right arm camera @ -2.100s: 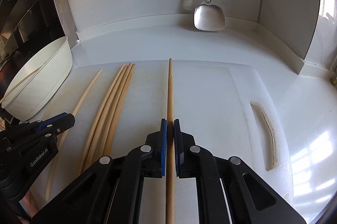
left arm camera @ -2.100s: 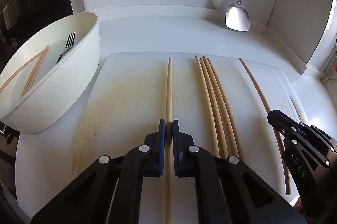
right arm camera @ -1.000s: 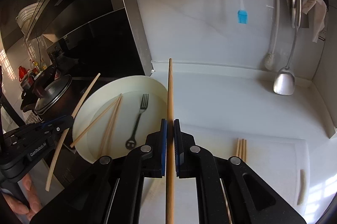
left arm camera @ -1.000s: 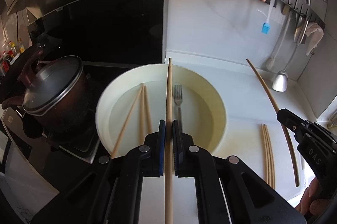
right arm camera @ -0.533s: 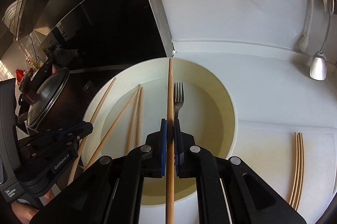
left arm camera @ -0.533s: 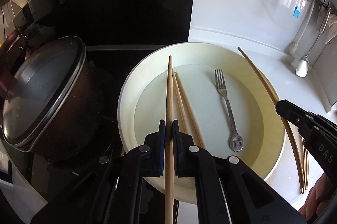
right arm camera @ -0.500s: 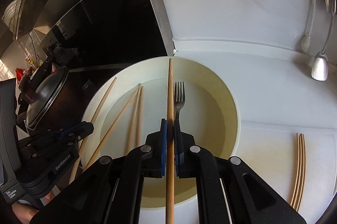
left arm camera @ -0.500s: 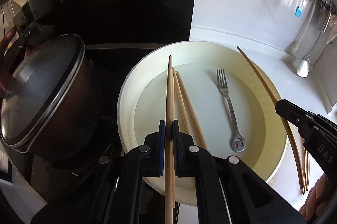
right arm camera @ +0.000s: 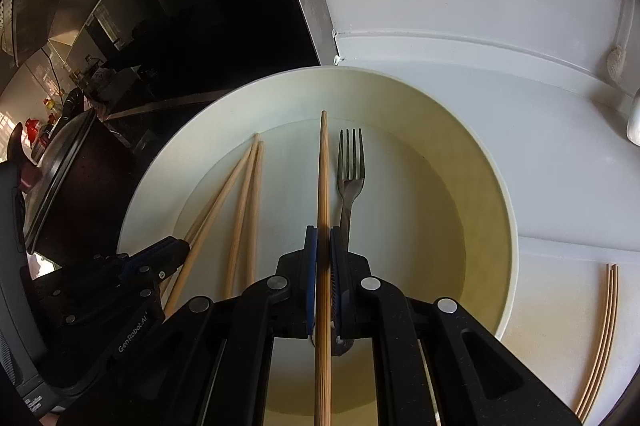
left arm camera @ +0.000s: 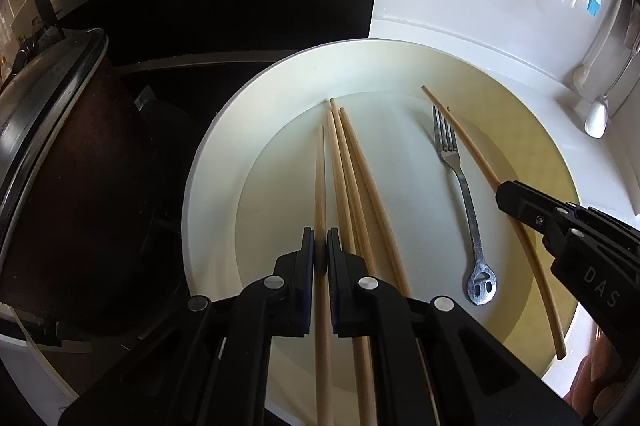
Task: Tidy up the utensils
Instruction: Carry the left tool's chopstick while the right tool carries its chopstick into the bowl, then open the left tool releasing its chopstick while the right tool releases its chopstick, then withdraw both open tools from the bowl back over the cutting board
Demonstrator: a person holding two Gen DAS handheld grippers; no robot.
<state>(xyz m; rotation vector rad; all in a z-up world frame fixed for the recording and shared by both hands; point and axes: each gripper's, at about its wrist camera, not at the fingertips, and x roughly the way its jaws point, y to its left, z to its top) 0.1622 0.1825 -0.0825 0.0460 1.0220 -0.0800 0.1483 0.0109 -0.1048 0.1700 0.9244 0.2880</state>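
Holding one chopstick each over the white basin (left arm camera: 208,162), left gripper (left arm camera: 321,254) and right gripper (right arm camera: 323,246) are clamping; ideally lowering tips before releasing.

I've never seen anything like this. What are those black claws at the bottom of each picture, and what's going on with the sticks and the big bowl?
There is no robot here. A person holds a hand-held gripper in each hand, and each has a wide-angle camera looking forward along its two fingers. One picture comes from the left gripper, the other from the right gripper; each also shows up at the edge of the other's picture. Each is shut on one wooden chopstick: the left chopstick and the right chopstick, both held over a wide cream bowl. In the bowl lie a metal fork and two loose chopsticks. A few more chopsticks wait on the white board beside the bowl. A lidded pot stands on the other side of the bowl.
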